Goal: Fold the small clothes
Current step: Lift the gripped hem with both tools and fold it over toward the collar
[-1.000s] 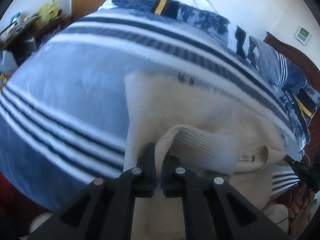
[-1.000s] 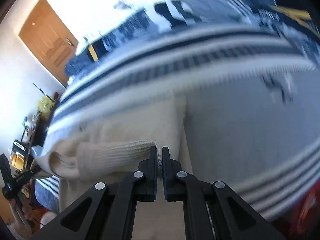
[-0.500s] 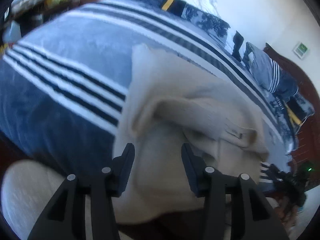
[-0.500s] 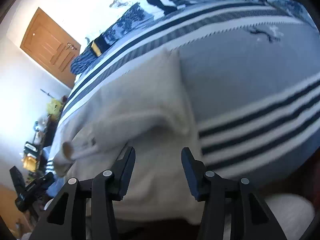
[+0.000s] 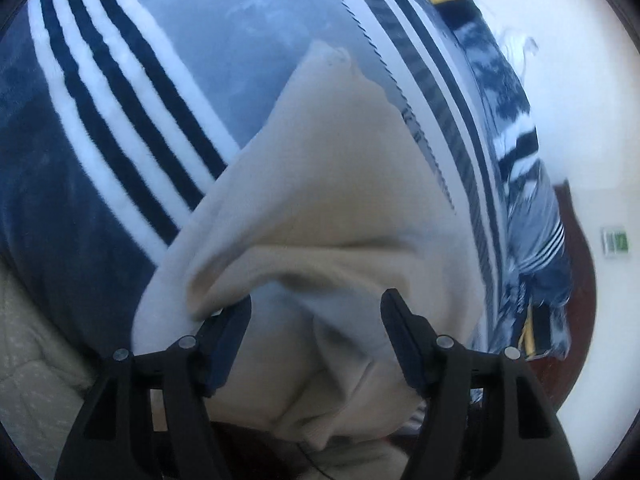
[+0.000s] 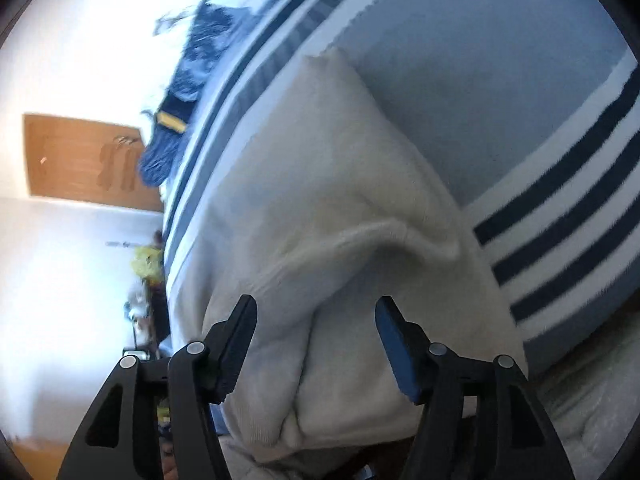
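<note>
Soft cream knit garment (image 5: 328,184) rumpled on fleecy striped blanket (image 5: 120,92), left claw (image 5: 316,320) spread, right claw (image 6: 316,320) spread

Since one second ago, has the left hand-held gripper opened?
Yes. The left hand-held gripper, then clamped on the cream knitted garment, now stands open above it on the striped blue blanket.

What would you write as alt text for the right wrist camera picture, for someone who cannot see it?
A cream sweater lies rumpled on a blue blanket with dark and white stripes, seen from just behind the right gripper, whose two black fingers are spread open on either side of the cloth. A wooden door shows in the white wall at left.
</note>
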Action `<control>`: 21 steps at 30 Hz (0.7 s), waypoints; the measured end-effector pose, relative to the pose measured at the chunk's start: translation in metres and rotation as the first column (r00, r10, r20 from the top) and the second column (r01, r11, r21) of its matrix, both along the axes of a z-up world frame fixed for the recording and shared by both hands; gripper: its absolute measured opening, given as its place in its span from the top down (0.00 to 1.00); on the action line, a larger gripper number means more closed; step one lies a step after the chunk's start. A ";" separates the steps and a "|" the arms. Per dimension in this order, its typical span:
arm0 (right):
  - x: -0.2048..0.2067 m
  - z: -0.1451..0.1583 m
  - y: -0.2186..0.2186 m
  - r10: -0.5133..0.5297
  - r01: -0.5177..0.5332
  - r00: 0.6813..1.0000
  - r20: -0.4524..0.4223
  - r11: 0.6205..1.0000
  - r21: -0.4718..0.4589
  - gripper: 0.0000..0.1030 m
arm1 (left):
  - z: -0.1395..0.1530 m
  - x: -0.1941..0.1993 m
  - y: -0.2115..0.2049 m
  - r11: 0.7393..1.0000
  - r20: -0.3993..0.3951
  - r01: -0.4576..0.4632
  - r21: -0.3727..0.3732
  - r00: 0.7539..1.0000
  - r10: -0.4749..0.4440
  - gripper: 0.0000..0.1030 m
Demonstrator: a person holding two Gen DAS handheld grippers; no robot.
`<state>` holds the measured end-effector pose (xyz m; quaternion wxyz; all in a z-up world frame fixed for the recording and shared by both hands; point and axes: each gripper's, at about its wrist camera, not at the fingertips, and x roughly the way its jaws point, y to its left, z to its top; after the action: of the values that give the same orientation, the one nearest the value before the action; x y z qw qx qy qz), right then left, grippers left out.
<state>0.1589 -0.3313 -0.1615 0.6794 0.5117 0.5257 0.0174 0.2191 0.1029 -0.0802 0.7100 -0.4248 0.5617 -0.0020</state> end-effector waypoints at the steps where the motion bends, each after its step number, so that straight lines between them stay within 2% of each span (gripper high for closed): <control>1: 0.002 -0.002 -0.004 -0.033 0.033 0.999 -0.010 0.999 0.015 0.36 | 0.001 0.002 0.000 1.000 0.001 -0.016 0.003 1.000 0.016 0.36; 3: 0.007 -0.003 -0.010 -0.071 0.072 0.997 -0.024 0.997 0.035 0.36 | -0.002 0.008 0.002 0.999 -0.020 -0.036 0.019 0.999 0.037 0.36; 5: 0.013 -0.008 -0.014 -0.091 0.093 0.993 -0.075 0.995 0.023 0.36 | -0.007 0.015 0.008 0.997 -0.044 -0.072 0.006 0.996 0.073 0.36; 8: 0.021 -0.020 -0.020 -0.084 0.087 0.990 -0.115 0.996 0.020 0.36 | -0.017 0.025 0.014 0.995 -0.079 -0.104 -0.003 0.992 0.103 0.36; 9: 0.023 -0.021 -0.020 -0.074 0.076 0.990 -0.122 0.997 0.008 0.39 | -0.017 0.026 0.014 0.995 -0.089 -0.099 0.009 0.991 0.099 0.39; 10: 0.025 -0.021 -0.018 -0.047 0.046 0.991 -0.127 0.999 -0.015 0.44 | -0.015 0.025 0.012 0.996 -0.091 -0.083 0.037 0.992 0.086 0.53; 11: 0.023 -0.019 -0.019 -0.028 0.023 0.991 -0.128 0.999 -0.040 0.60 | -0.012 0.022 0.010 0.995 -0.086 -0.053 0.081 0.995 0.060 0.60; 12: 0.021 -0.015 -0.016 0.003 -0.013 0.992 -0.123 0.996 -0.086 0.70 | -0.010 0.017 0.008 0.994 -0.072 -0.030 0.101 0.997 0.037 0.71; 13: 0.017 -0.011 -0.013 0.030 -0.042 0.994 -0.102 0.992 -0.119 0.74 | -0.010 0.012 0.009 0.994 -0.062 -0.013 0.107 0.998 0.020 0.83; 14: 0.012 -0.009 -0.012 0.044 -0.055 0.995 -0.087 0.989 -0.136 0.82 | -0.011 0.005 0.011 0.994 -0.049 0.004 0.112 0.999 0.001 0.87; 15: 0.006 -0.008 -0.010 0.063 -0.075 0.995 -0.083 0.984 -0.159 0.89 | -0.013 -0.001 0.014 0.994 -0.036 0.015 0.109 0.999 -0.011 0.90; 19: -0.010 -0.007 -0.014 0.115 -0.120 0.993 -0.039 0.977 -0.178 0.93 | -0.005 -0.023 0.024 0.997 0.102 0.055 0.050 0.993 -0.060 0.93; 20: -0.016 -0.001 -0.019 0.089 -0.088 0.996 0.002 0.984 -0.155 0.93 | 0.003 -0.028 0.025 0.998 0.148 0.060 0.036 0.987 -0.064 0.93; 21: -0.018 0.005 -0.026 0.053 -0.047 0.997 0.054 0.992 -0.119 0.94 | 0.017 -0.038 0.029 0.998 0.230 0.069 0.006 0.971 -0.069 0.93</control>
<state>0.1412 -0.3568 -0.1567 0.7225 0.4566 0.5189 0.0178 0.1814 0.1323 -0.0630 0.7694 -0.4026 0.4900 -0.0763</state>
